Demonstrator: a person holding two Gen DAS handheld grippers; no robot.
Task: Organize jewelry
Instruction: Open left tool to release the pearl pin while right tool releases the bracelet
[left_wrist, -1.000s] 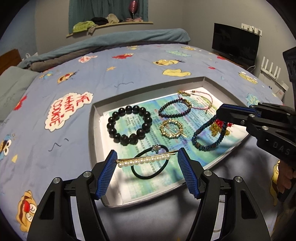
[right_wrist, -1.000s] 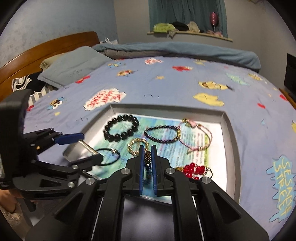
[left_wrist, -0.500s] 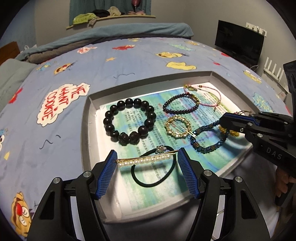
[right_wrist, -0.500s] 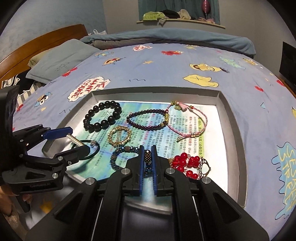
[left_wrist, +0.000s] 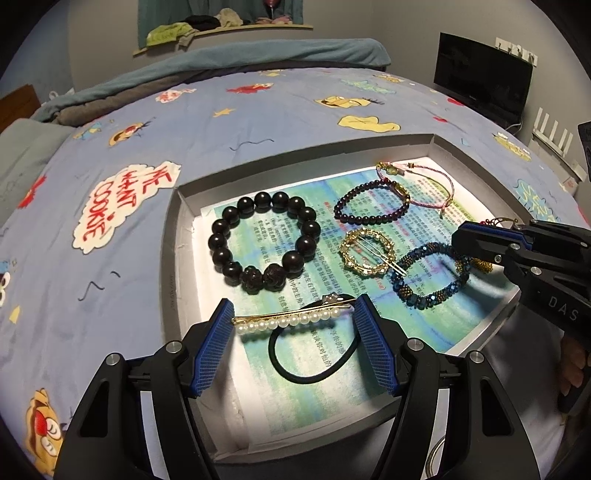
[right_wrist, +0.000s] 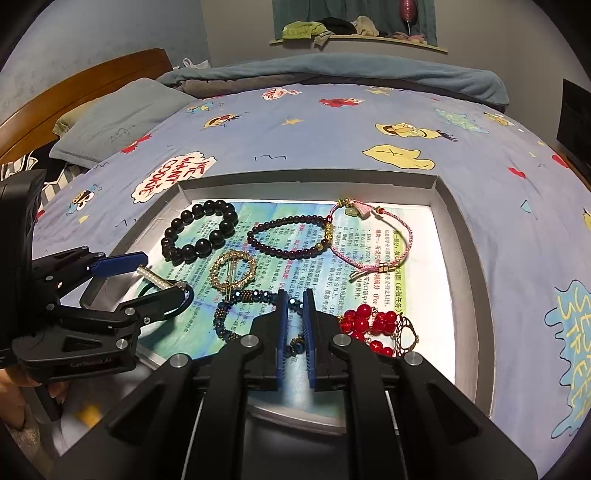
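Left wrist view: left gripper (left_wrist: 293, 319) grasps a pearl clip (left_wrist: 291, 320) endwise between its pads, above a black hair tie (left_wrist: 314, 354) in the grey tray (left_wrist: 173, 258) on the bed (left_wrist: 258, 110). Right wrist view: right gripper (right_wrist: 294, 308), jaws slightly parted, straddles the blue bracelet (right_wrist: 236, 310) without pinching it; red beads (right_wrist: 369, 325) lie just beside.

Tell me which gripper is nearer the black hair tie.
Left. The left gripper, holding the pearl clip, hangs right over the hair tie; the right gripper is off beside it, at the blue bracelet.
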